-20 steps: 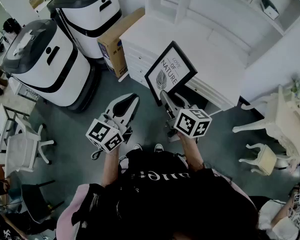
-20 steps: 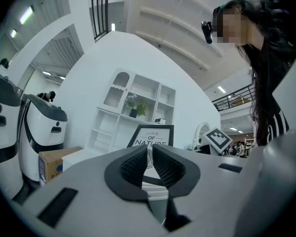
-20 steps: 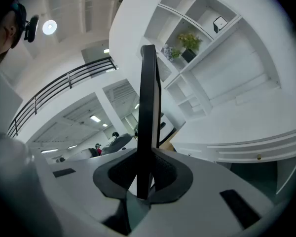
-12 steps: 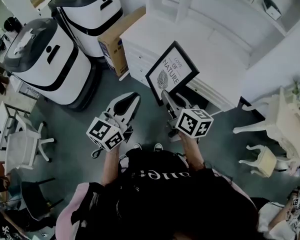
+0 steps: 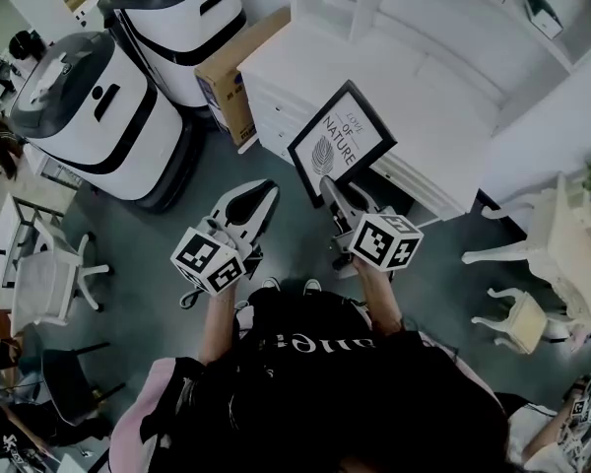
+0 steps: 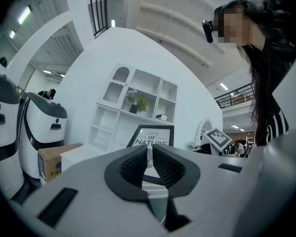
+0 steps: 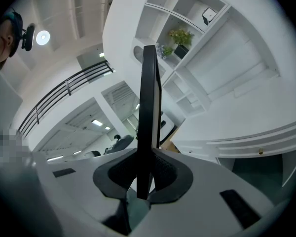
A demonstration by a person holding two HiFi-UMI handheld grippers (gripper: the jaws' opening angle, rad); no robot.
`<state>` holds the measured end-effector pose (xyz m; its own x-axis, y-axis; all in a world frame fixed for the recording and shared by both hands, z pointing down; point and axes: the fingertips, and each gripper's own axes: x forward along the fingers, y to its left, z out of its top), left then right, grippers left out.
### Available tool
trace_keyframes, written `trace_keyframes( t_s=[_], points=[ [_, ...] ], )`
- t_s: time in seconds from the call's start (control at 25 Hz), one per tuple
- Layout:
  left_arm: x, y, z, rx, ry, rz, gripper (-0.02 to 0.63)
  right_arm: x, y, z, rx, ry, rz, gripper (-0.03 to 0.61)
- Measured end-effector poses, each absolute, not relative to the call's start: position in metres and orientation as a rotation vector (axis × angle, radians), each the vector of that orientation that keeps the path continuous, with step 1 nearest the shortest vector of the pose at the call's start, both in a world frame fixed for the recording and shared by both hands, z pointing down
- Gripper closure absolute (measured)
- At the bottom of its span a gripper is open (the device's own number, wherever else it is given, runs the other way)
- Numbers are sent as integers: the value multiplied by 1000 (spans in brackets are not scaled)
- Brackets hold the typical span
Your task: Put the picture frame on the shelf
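R claw (image 5: 327,185) clamps black picture frame (image 5: 340,144) w/ white "NATURE" print; L claw (image 5: 265,189) closed, empty.

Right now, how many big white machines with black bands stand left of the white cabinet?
2. One white machine stands at far left; the second machine is behind it, beside the cardboard box. Others may be hidden outside the view.

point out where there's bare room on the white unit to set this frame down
The white countertop is bare from the cardboard box at its left end to the wall on the right, beyond the held picture frame. The upper cubbies are more crowded: potted plants in one, a small dark object in another.
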<state>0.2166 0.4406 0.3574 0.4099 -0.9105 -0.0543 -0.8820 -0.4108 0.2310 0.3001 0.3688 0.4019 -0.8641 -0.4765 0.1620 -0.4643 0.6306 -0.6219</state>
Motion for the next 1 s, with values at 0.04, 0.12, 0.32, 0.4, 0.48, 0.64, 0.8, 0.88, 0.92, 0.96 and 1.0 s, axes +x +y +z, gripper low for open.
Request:
trace_keyframes(
  t_s=[0.04, 0.12, 0.32, 0.4, 0.48, 0.64, 0.8, 0.88, 0.92, 0.96, 1.0],
  points=[
    [218, 439, 358, 2494, -1605, -252, 584, 302, 368, 403, -811, 2824, -1068, 488],
    [221, 437, 358, 2494, -1611, -246, 584, 305, 366, 405, -807, 2834, -1064, 488],
    [232, 434, 360, 2494, -1628, -237, 584, 313, 362, 410, -791, 2874, -1043, 488],
    [237, 432, 360, 2484, -1639, -235, 584, 315, 360, 411, -774, 2882, -1041, 488],
    [243, 430, 362, 2472, -1646, -227, 584, 318, 358, 413, -759, 2887, -1045, 488],
    [246, 430, 367, 2453, -1646, -217, 584, 316, 359, 417, -737, 2901, -1066, 488],
    [238, 427, 368, 2442, -1651, -213, 584, 308, 359, 421, -727, 2910, -1083, 488],
    [233, 424, 370, 2444, -1648, -211, 584, 302, 356, 424, -726, 2912, -1088, 488],
    [231, 422, 372, 2445, -1645, -210, 584, 299, 354, 426, -726, 2913, -1091, 488],
    [228, 420, 373, 2446, -1641, -211, 584, 295, 353, 427, -728, 2914, -1093, 488],
    [223, 418, 374, 2447, -1637, -213, 584, 291, 351, 428, -731, 2913, -1094, 488]
  ],
)
